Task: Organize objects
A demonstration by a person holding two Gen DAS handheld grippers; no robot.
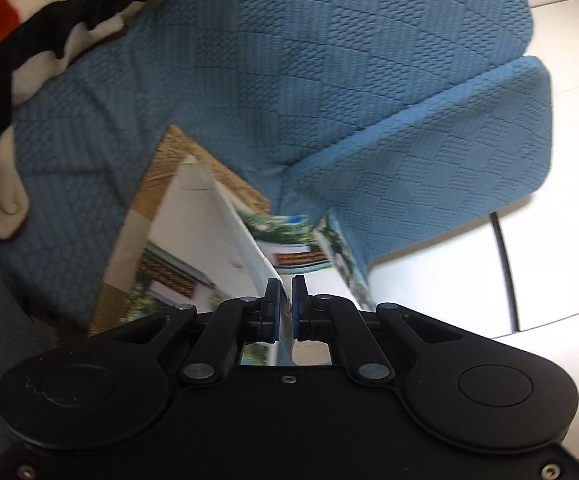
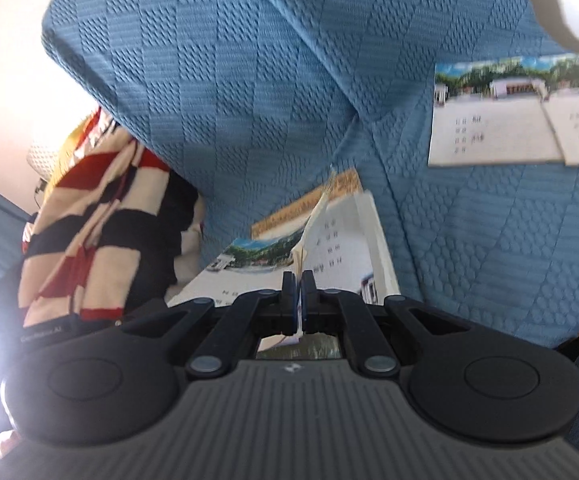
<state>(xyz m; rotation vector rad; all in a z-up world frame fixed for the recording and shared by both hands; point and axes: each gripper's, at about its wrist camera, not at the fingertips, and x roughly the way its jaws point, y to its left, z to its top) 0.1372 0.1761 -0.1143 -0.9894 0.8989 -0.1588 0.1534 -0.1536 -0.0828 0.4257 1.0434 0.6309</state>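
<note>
Blue quilted sofa cover (image 1: 329, 80) right across the background, pale floor tiles (image 1: 549, 240) off to the right, checked blanket (image 1: 29, 20) bunched at the far left. Left gripper (image 1: 285, 300) clamped tight on the near edge of a white booklet cover (image 1: 217, 216), raised edge-on above a lower booklet (image 1: 169, 268) with a building photo. Over to the other wrist view: right gripper (image 2: 299, 296) pinched shut on a thin cream sheet (image 2: 313, 220), standing up from the printed pages (image 2: 341, 248) underneath. Hard to say whether one booklet shared between both grippers or two separate ones. Two more booklets (image 2: 501, 128) lying flat on the sofa, well apart, up to the right.

Now the worries. Thin paper in a narrow pinch: likely to crease or tear if tugged sideways or twisted. If shared between both grippers, any pull in different directions and a probable rip along the spine. Loose pages hanging below the grip: apt to fan open, flop, or snag on the quilted texture on the way down. Glossy-looking stock too, so a possible slip out of the pads mid-carry and a landing on the tiles instead of the sofa. Blanket close by on the left: easy to catch with a corner. Soft cushion underneath: poor base for squaring a pile, likely to slide askew. Plenty of blur in both views, so depth of each bite not readable.
</note>
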